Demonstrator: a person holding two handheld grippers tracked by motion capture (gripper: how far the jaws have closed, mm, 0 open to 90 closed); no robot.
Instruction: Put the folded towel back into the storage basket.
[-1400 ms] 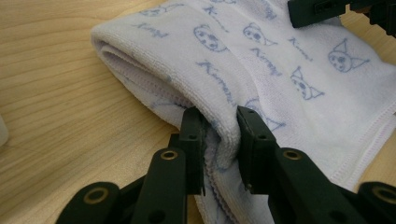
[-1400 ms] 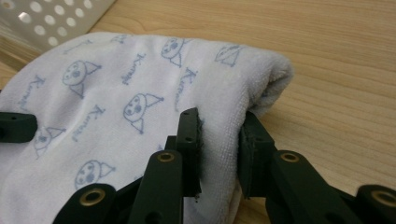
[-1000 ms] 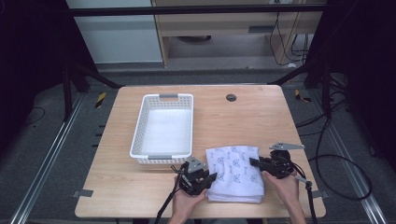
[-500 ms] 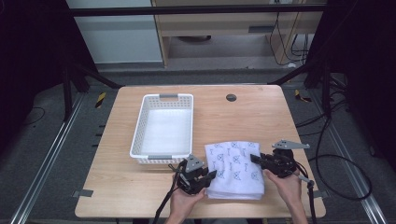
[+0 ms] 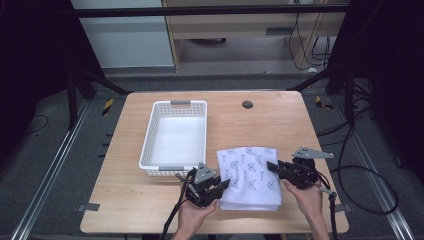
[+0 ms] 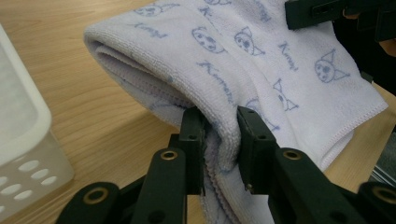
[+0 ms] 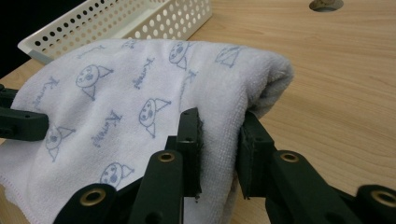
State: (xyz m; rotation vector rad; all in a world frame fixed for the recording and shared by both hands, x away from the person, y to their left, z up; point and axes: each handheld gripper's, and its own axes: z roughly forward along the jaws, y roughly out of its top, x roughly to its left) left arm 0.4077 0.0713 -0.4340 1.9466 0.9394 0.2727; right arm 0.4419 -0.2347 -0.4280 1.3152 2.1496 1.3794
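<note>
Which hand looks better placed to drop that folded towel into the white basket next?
Left, probably: the left tongs grip the towel on the side nearest the basket; the right tongs grip the far edge.

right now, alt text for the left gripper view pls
The left gripper pinches the folded edge of a white towel printed with blue cat faces, its black fingers pressing the cloth. A white basket sits at left on the wooden table.

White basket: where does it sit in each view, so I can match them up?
High view: white basket left of centre, behind the left claw.
Left gripper view: basket corner at the left edge.
Right gripper view: top left.
Shared landmark: the folded towel.
</note>
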